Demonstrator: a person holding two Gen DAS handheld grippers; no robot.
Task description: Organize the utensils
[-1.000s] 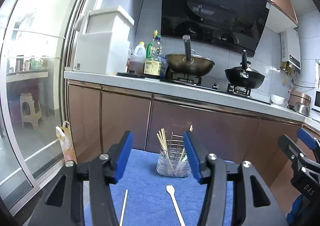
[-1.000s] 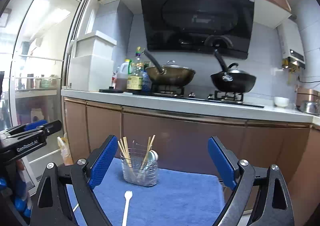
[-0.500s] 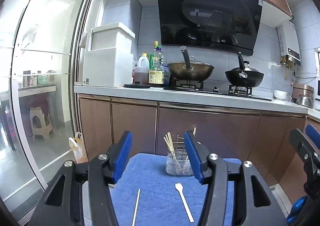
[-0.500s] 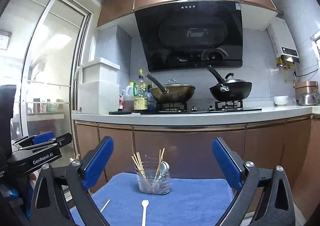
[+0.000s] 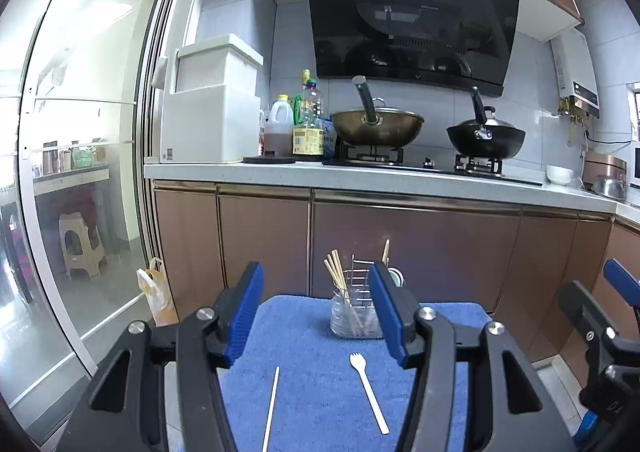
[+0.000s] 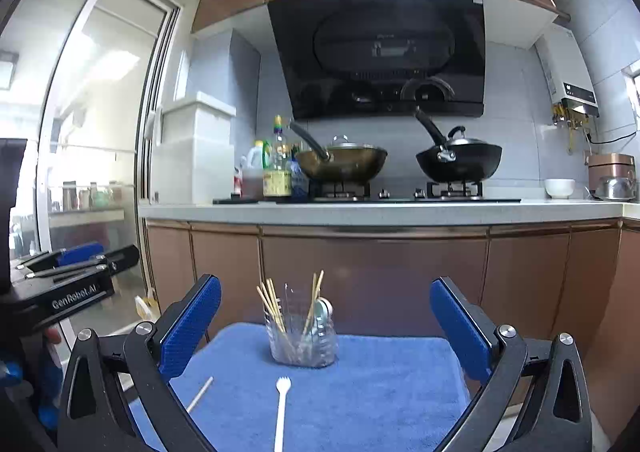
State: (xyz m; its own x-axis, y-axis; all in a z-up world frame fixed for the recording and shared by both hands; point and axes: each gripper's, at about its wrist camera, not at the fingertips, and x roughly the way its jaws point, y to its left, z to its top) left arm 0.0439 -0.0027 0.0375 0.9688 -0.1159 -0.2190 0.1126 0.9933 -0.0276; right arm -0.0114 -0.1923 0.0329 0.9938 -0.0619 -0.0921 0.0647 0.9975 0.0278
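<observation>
Right wrist view shows a clear holder (image 6: 303, 344) with a wire rack, upright on a blue terry towel (image 6: 380, 392), holding several wooden chopsticks (image 6: 272, 306) and a spoon. One white plastic fork (image 6: 281, 410) and one loose chopstick (image 6: 200, 394) lie flat on the towel nearer me. My right hand-held gripper (image 6: 325, 326) is opening wide around nothing; my left hand-held gripper (image 5: 316, 310) stands spread and empty.

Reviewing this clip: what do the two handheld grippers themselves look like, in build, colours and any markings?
Both are alike: the left gripper and right gripper have black plastic arms with triangular cut-outs, silver pivot screws and blue textured pads on the fingers. The left one's side, seen from the right wrist camera, carries white "GenRobot.AI" lettering. No cables or sleeves show.
</observation>
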